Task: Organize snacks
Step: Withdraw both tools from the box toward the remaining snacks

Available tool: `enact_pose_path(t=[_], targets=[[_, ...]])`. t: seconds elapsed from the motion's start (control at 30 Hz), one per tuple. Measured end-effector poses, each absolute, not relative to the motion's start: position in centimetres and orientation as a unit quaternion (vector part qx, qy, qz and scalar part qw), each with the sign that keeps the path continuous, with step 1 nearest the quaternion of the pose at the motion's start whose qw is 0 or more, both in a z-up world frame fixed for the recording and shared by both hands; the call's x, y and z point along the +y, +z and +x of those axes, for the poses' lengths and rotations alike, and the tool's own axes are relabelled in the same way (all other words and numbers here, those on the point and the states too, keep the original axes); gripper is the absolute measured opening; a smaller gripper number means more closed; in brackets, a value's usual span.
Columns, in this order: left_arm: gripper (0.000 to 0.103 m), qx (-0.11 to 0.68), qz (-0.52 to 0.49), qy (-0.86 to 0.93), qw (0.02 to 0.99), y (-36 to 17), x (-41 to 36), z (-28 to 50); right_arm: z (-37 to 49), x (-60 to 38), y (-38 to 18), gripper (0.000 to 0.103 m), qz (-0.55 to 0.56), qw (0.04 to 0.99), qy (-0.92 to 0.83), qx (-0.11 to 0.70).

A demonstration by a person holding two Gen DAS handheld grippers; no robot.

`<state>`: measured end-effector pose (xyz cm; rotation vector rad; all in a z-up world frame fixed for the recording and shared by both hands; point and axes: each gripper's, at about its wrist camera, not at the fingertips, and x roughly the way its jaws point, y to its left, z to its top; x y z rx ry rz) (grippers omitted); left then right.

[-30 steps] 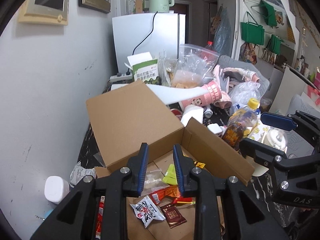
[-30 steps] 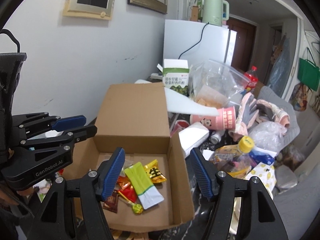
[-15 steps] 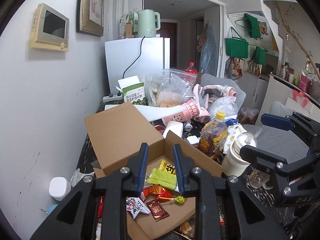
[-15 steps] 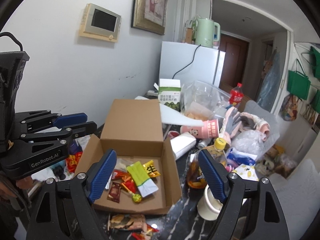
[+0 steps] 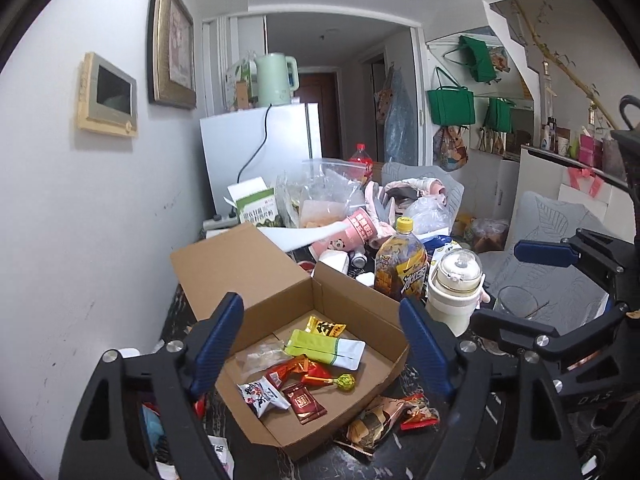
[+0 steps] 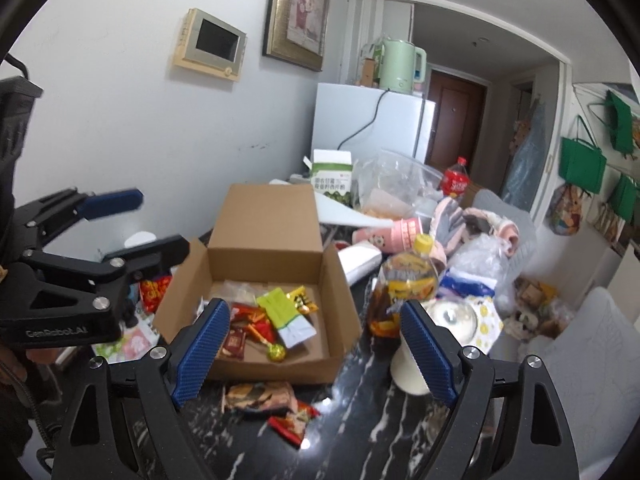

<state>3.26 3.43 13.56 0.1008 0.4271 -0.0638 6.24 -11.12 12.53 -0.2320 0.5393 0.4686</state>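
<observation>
**Snack box open on a crowded table, both grippers spread above it**

Dark, white-veined stone formed the table (image 6: 360, 432), pushed against a pale wall and heaped with clutter. Going left to right in the left wrist view: the left gripper (image 5: 322, 344) hung over the cardboard box (image 5: 360, 308), jaws spread wide after just opening, nothing between them. Inside the box lay the snacks, with a green-and-white pouch (image 5: 324, 348) pointing its long axis from the box's far-left toward its right wall, white end rightward. A lollipop (image 5: 346, 382) lay near the front rim, stick pointing left. Two wrappers (image 5: 394, 416) lay on the table just outside the box's near edge. Right of the box stood a yellow-capped drink bottle (image 5: 400, 264) and a white lidded cup (image 5: 454, 292), both upright. The right gripper (image 5: 532, 284) showed at the far right edge.

The right wrist view showed the right gripper (image 6: 316, 350) with jaws likewise parted and empty, having just widened. Here the pouch (image 6: 286, 316) ran from far-left to near-right. Only this view showed a red packet (image 6: 154, 290) on the table left of the box, beneath the left gripper (image 6: 150, 224). Only the left wrist view showed a clear glass (image 5: 516, 302) beside the cup.
</observation>
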Motion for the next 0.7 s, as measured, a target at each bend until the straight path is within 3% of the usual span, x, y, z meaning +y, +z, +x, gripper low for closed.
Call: enact_pose_path(t=[0.7], targets=[[0.08,0.308,0.012,-0.094,0.947,5.1,0.5,0.7,2.3,-13.7,3.9,0.088,-0.09,0.913,0.202,0.343]])
